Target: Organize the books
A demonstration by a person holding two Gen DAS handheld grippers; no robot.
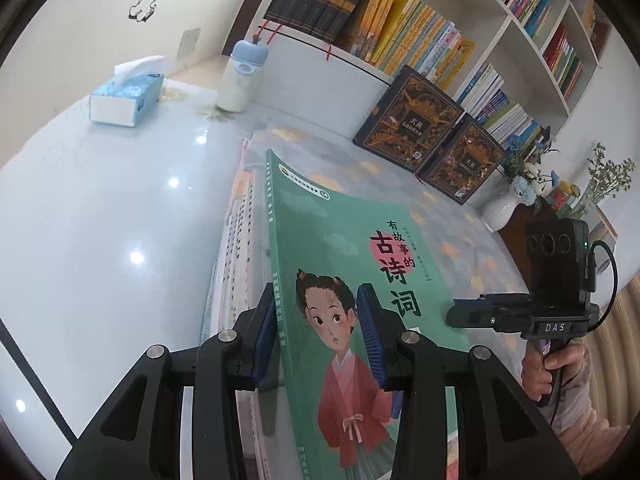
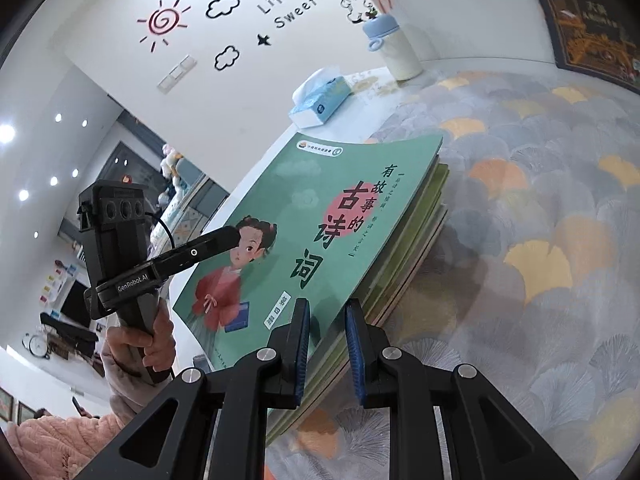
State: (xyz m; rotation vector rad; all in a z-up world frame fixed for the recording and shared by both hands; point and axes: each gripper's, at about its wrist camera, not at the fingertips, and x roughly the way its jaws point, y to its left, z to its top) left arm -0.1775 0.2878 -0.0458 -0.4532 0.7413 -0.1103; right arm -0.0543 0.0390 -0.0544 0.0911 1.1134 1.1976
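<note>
A stack of thin paperback books topped by a green illustrated cover (image 1: 360,280) lies near the surface's (image 1: 100,220) front edge. The left gripper (image 1: 316,334) is closed on the stack's spine side and the right gripper (image 2: 328,350) on the opposite page edge, probably so the stack is moved squared and whole. The lower books' covers are hidden; the shelf-side edge is cut off.
</note>
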